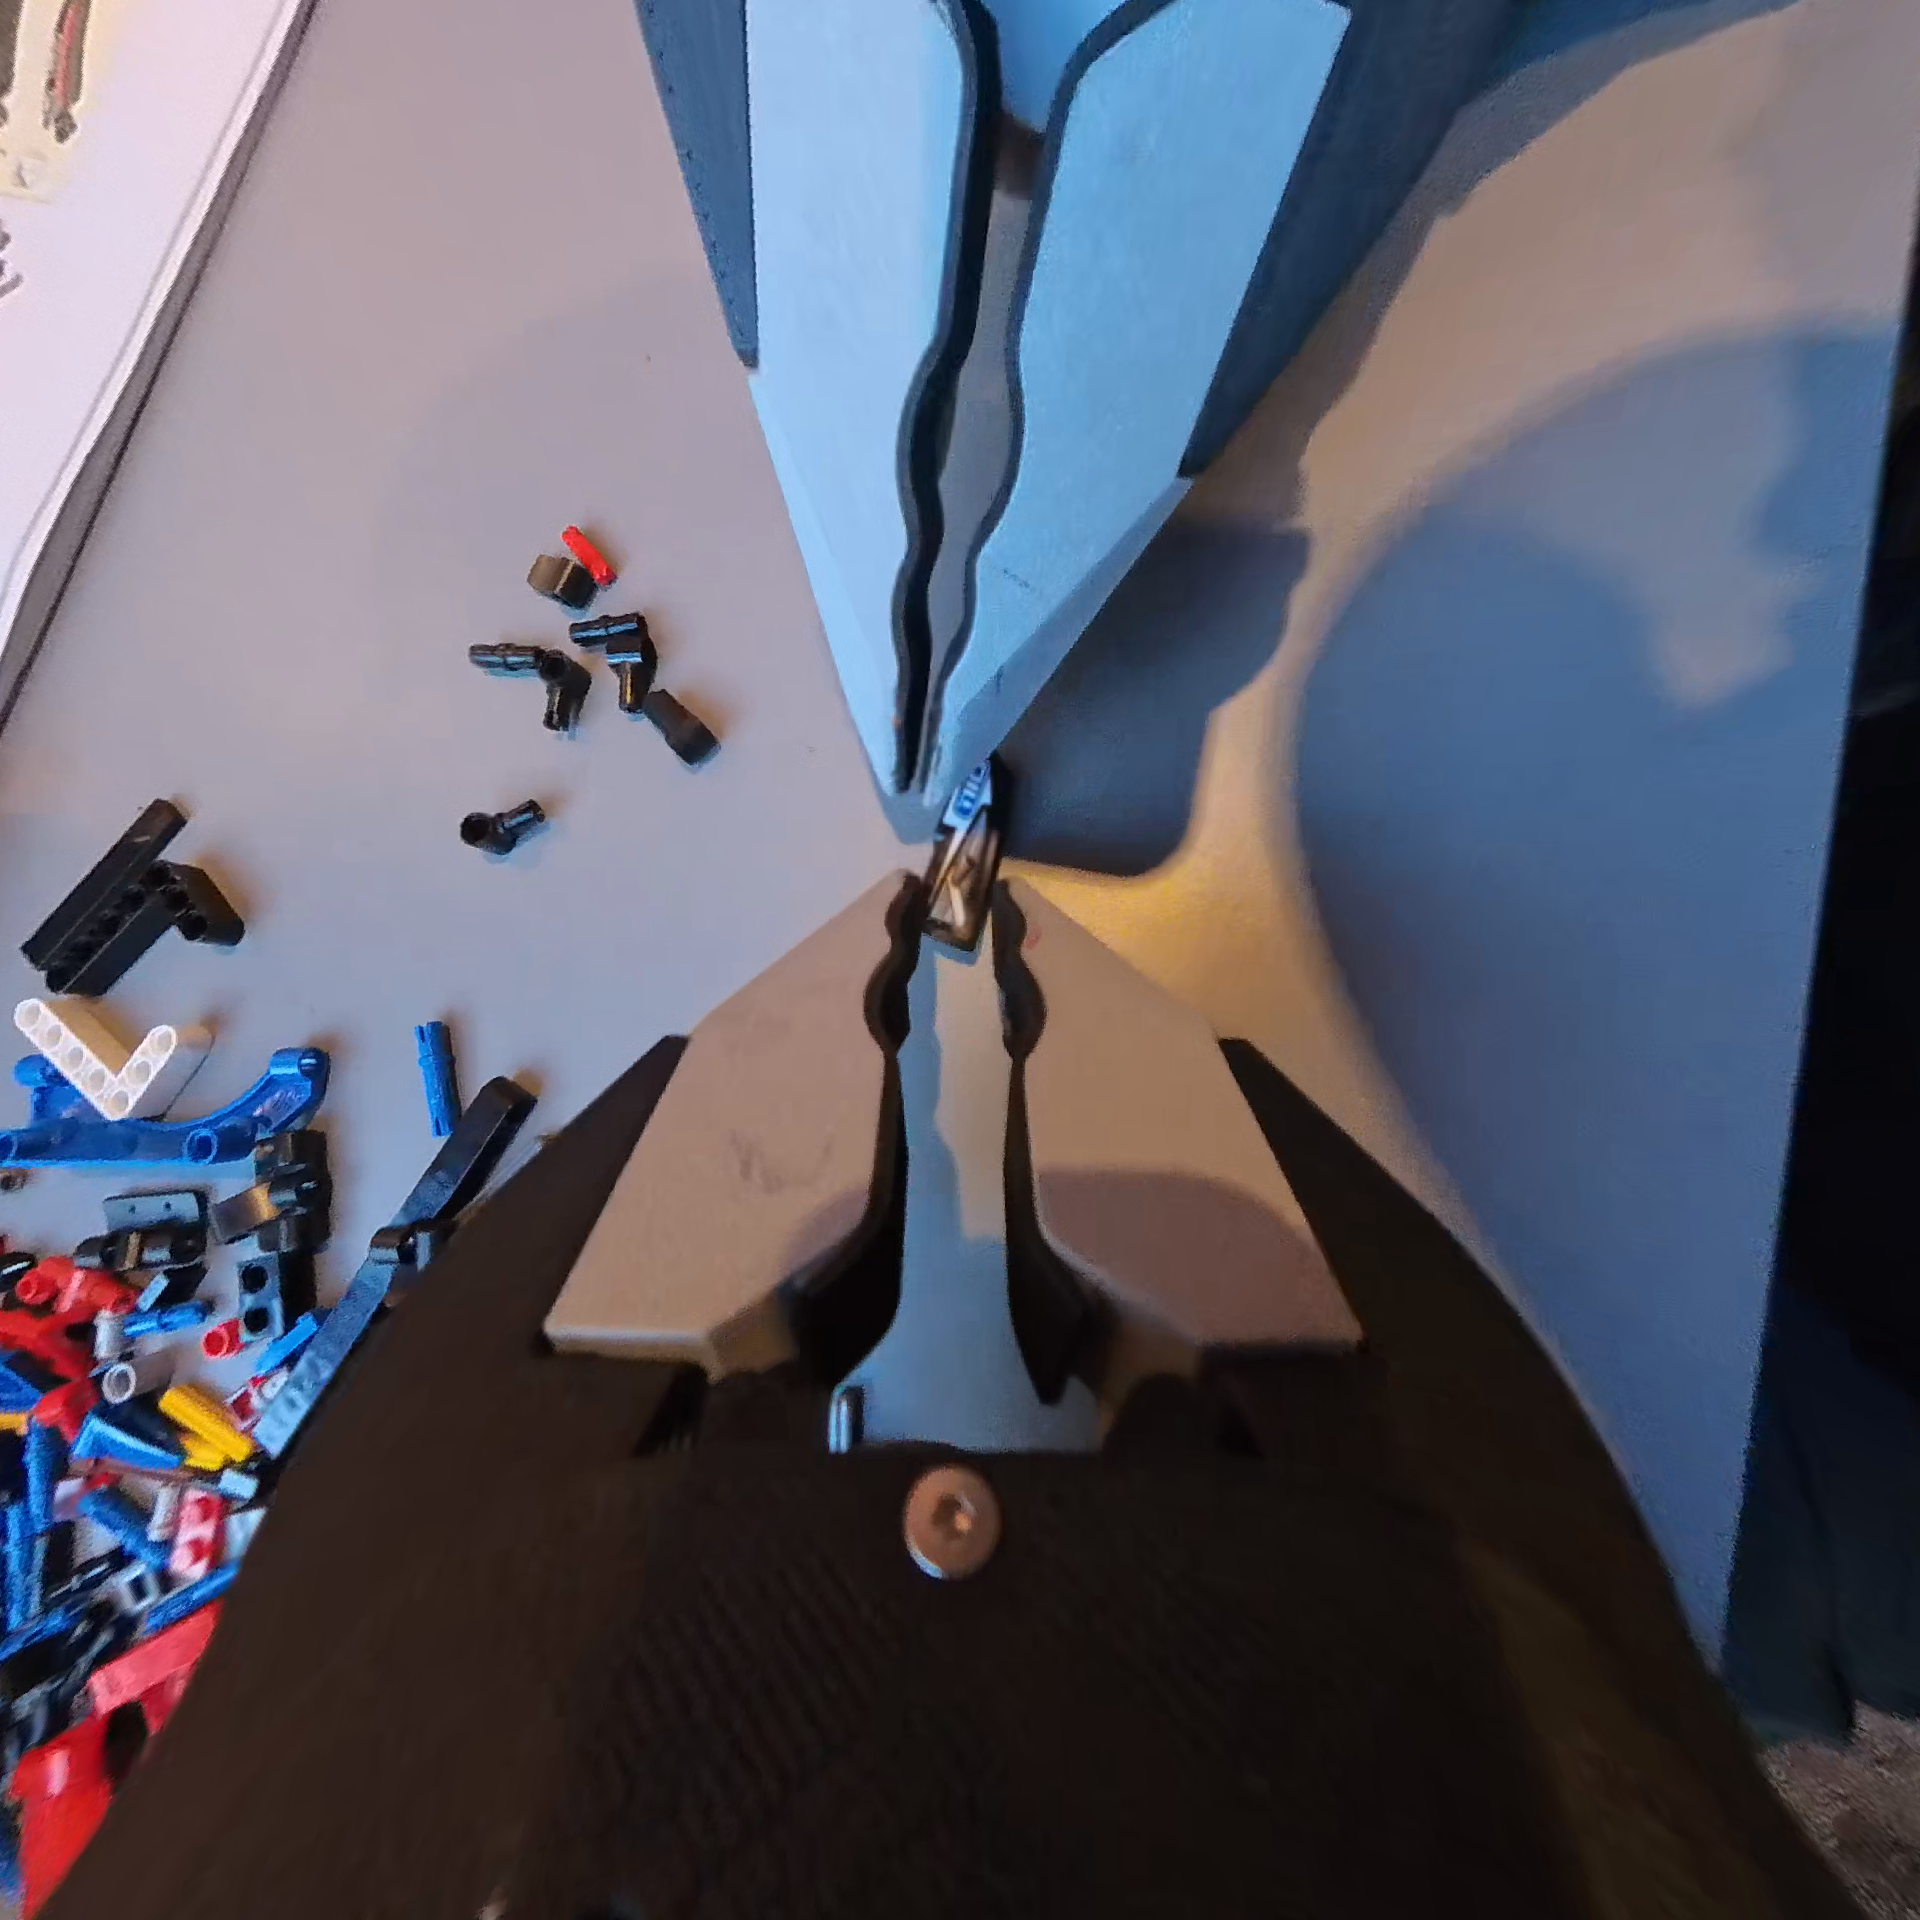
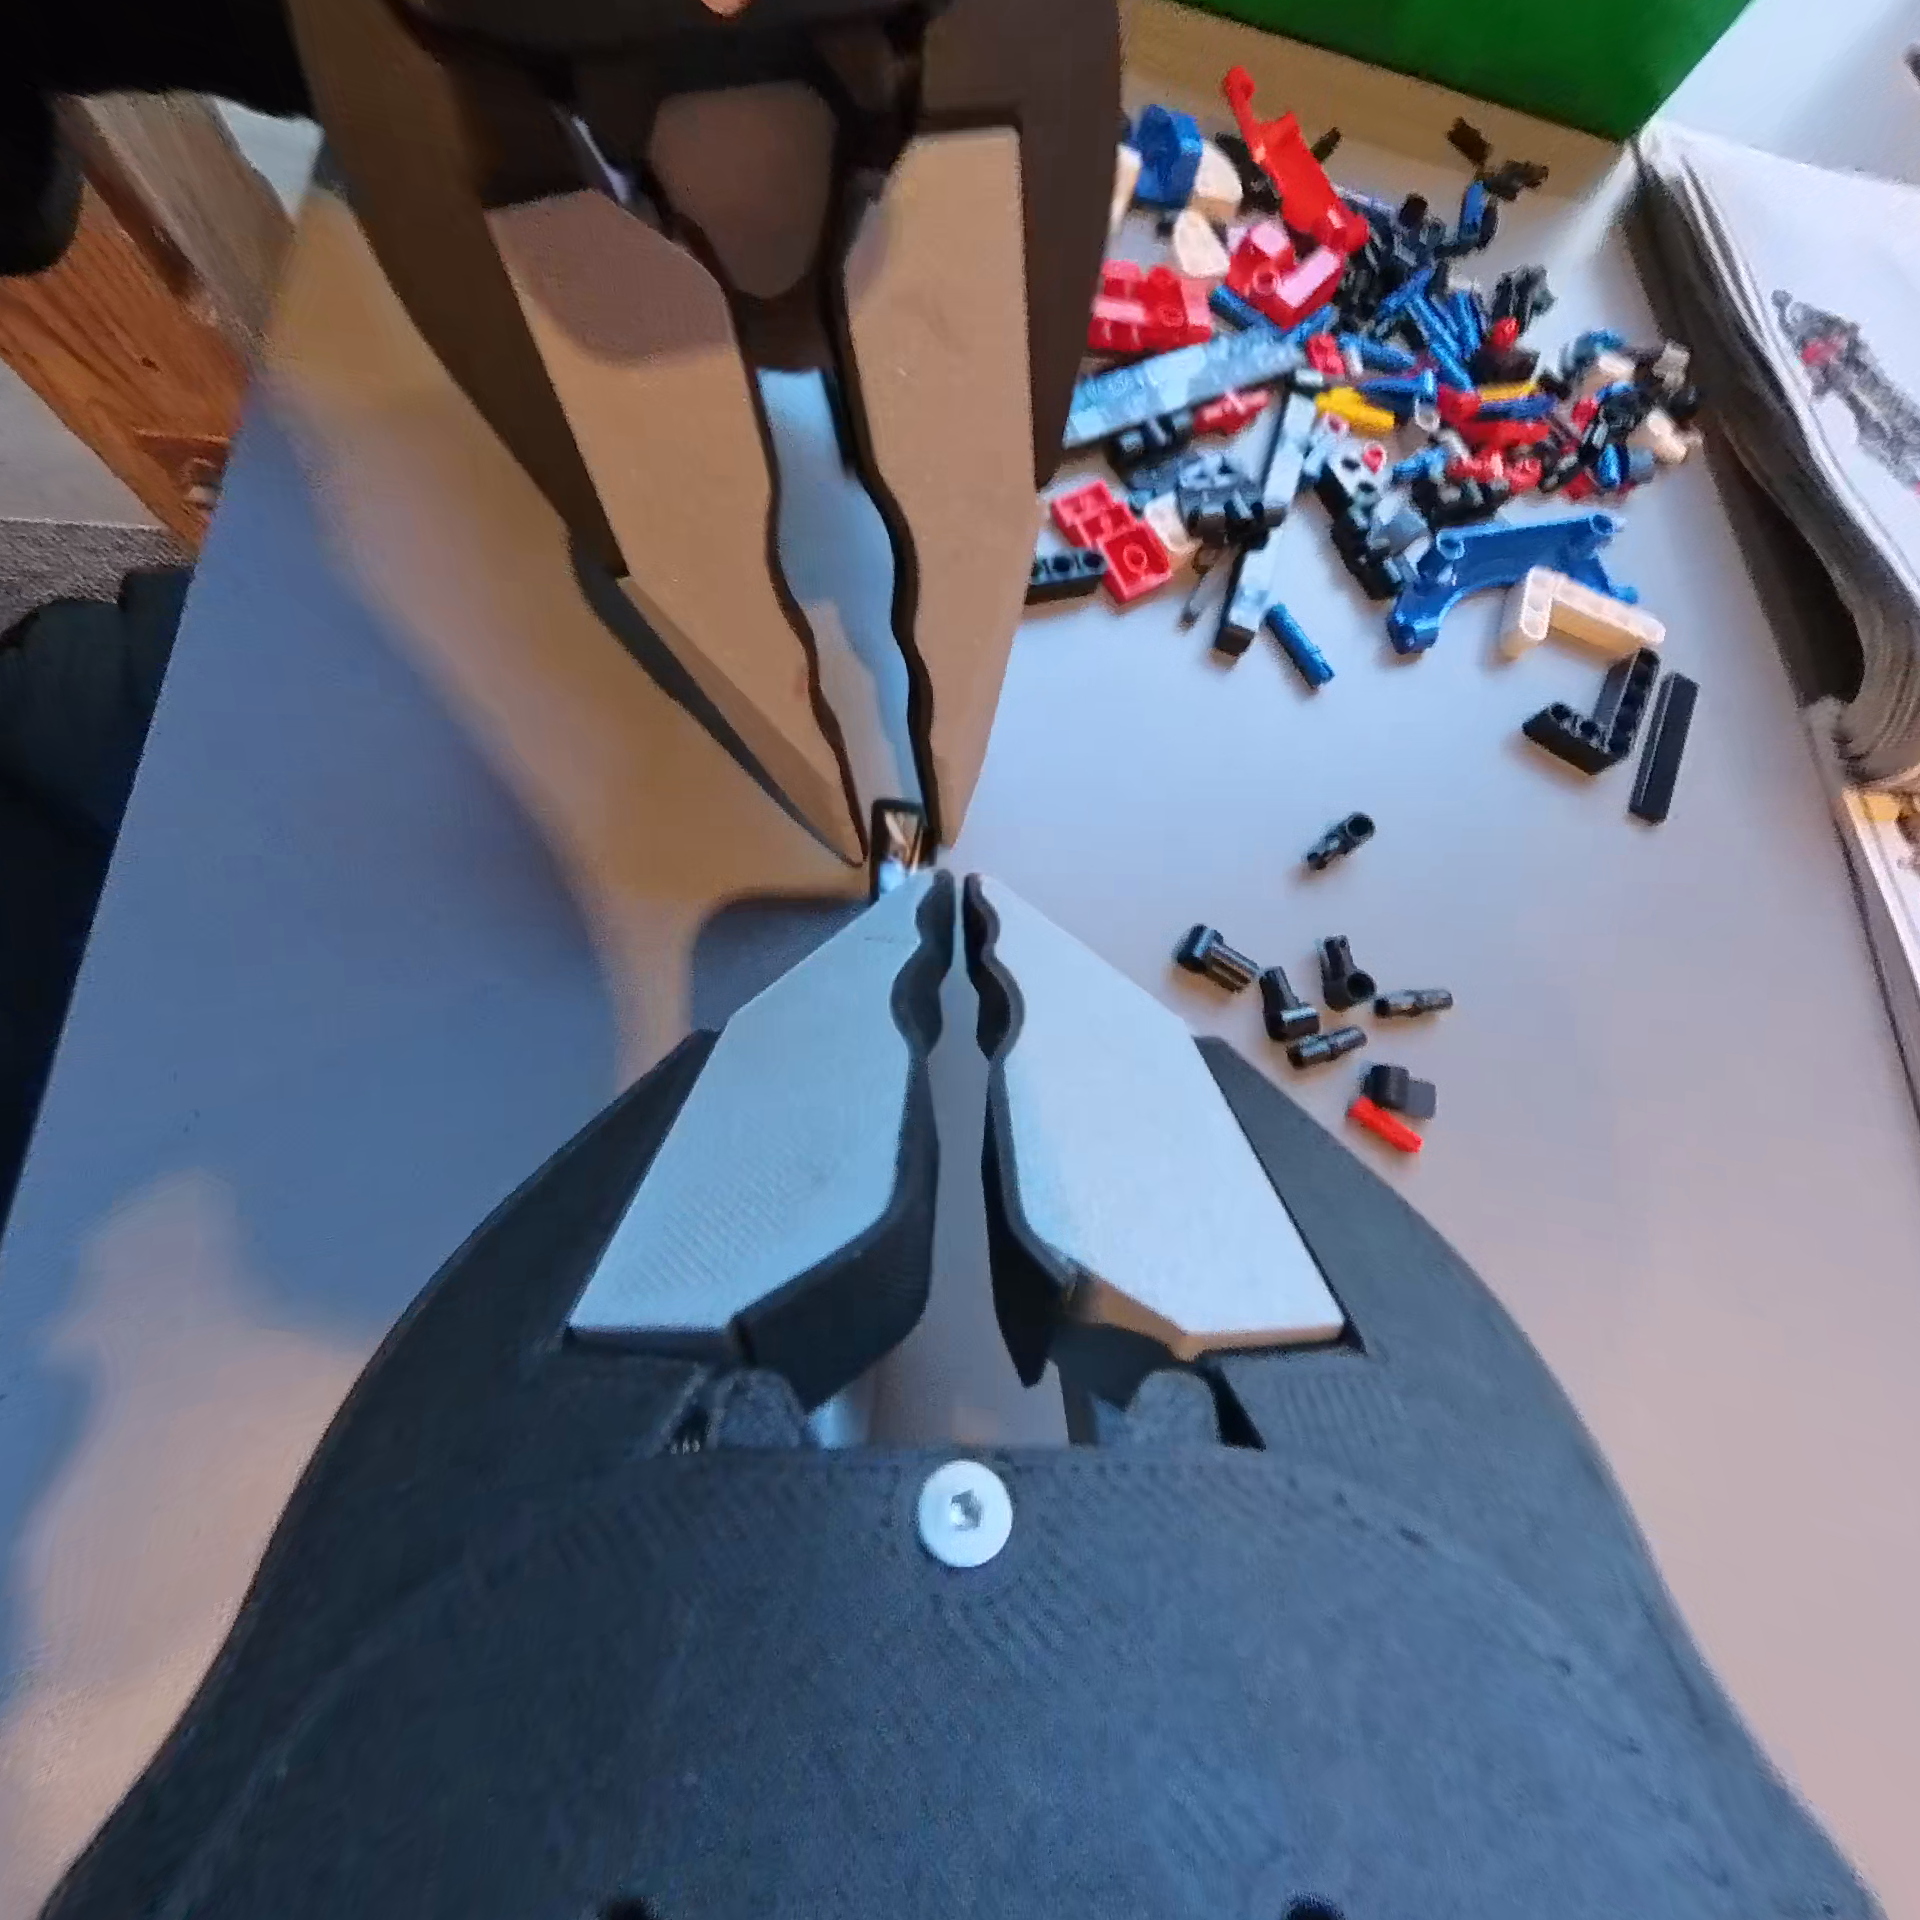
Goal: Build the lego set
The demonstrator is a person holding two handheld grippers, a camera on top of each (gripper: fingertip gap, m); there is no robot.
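Note:
My left gripper (image 1: 956, 902) is shut on a small black Lego piece (image 1: 961, 896) with silvery markings, held above the grey table (image 1: 436, 416). A small blue part (image 1: 971, 798) sits at the piece's far end. My right gripper (image 2: 958, 883) faces the left one tip to tip. Its jaws are shut with nothing seen between them, and its tips rest beside the blue part. In the right wrist view the left gripper (image 2: 902, 836) comes down from the top with the black piece (image 2: 900, 831) between its fingertips. The right gripper (image 1: 928, 784) also shows in the left wrist view.
A heap of loose red, blue, black and white Lego pieces (image 2: 1382, 384) lies on the table, also in the left wrist view (image 1: 125, 1351). Small black connectors (image 2: 1314, 997) and a red pin (image 2: 1384, 1125) lie nearer. An instruction booklet (image 2: 1808, 395), a green box (image 2: 1507, 52) and the table edge (image 1: 1808, 935) border the area. Less than 4 cm separates the two grippers' tips. From the right gripper's tips to the red pin (image 2: 1384, 1125) is close to 10 centimetres. Look for it in the left wrist view (image 1: 590, 556) too.

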